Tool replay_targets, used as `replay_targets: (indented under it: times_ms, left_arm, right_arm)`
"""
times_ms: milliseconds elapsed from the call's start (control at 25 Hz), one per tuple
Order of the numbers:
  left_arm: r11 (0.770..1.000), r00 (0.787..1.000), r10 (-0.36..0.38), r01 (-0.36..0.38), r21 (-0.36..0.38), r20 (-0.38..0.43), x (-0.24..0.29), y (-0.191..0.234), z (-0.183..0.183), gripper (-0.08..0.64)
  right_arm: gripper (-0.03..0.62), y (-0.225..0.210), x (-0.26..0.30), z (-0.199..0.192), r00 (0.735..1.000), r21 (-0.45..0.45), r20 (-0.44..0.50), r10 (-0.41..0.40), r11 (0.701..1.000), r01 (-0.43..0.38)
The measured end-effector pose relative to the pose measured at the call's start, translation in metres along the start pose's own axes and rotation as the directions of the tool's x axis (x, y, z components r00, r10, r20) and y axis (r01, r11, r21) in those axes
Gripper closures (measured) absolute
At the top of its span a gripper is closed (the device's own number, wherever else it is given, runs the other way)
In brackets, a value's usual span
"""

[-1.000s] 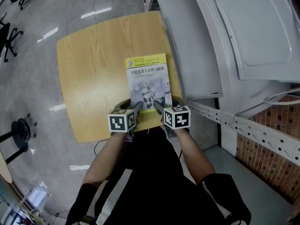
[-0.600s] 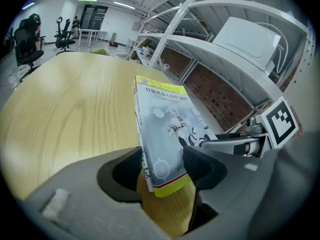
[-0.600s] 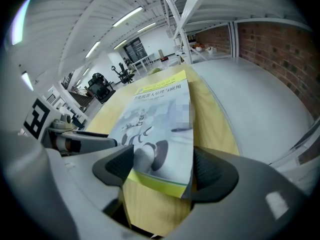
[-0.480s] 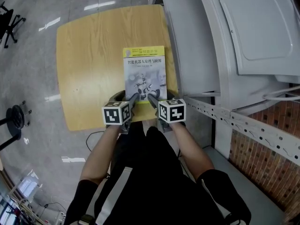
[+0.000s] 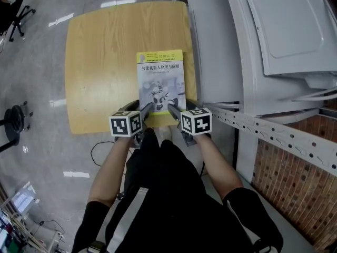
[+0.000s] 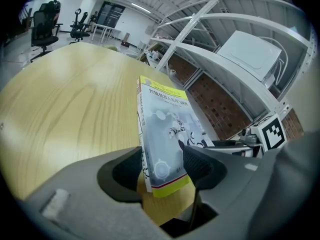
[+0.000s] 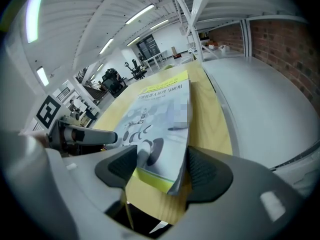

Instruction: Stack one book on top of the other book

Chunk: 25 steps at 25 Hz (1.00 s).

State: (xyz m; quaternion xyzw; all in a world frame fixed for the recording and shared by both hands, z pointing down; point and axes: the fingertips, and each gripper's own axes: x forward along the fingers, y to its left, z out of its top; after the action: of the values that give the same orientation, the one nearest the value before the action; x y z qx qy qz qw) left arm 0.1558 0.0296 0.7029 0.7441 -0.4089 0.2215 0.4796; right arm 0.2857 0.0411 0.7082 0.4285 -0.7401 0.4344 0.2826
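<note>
Head view: two bare forearms are reached forward from 6 o'clock, both angled downward, with the left gripper (image 5: pixel 139 109) and the right gripper (image 5: pixel 181 109) set side by side at the 6 o'clock edge of the book (image 5: pixel 160 80). The left gripper is released, its dark ribbed pads spread wide about the book's 7 o'clock corner without contact. The right gripper's jaws are closing around the 5 o'clock corner, not yet clamped on it. The book, glossy and grey-white with yellow bands, is laid flat at the 3 o'clock side of a pale wood-grain table (image 5: pixel 100 62) with rounded corners.
</note>
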Motion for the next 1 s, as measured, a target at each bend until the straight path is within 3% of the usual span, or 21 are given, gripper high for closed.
replay_targets:
  times_ms: [280, 520, 1000]
  left_arm:
    - [0.994, 0.999, -0.027, 0.03, -0.107, 0.028, -0.004, -0.015, -0.024, 0.296]
    - [0.996, 1.0, 0.017, -0.015, -0.087, 0.025, -0.008, -0.013, -0.028, 0.296]
    - [0.989, 0.995, 0.048, -0.035, -0.145, 0.086, -0.01, -0.005, -0.036, 0.296]
  right_arm:
    - [0.285, -0.003, -0.017, -0.024, 1.0, -0.009, -0.027, 0.012, 1.0, -0.012]
    - [0.285, 0.0, -0.016, -0.028, 0.999, -0.02, -0.03, 0.019, 1.0, -0.02]
    - [0.301, 0.008, -0.015, -0.038, 0.997, -0.044, -0.041, 0.065, 0.997, -0.067]
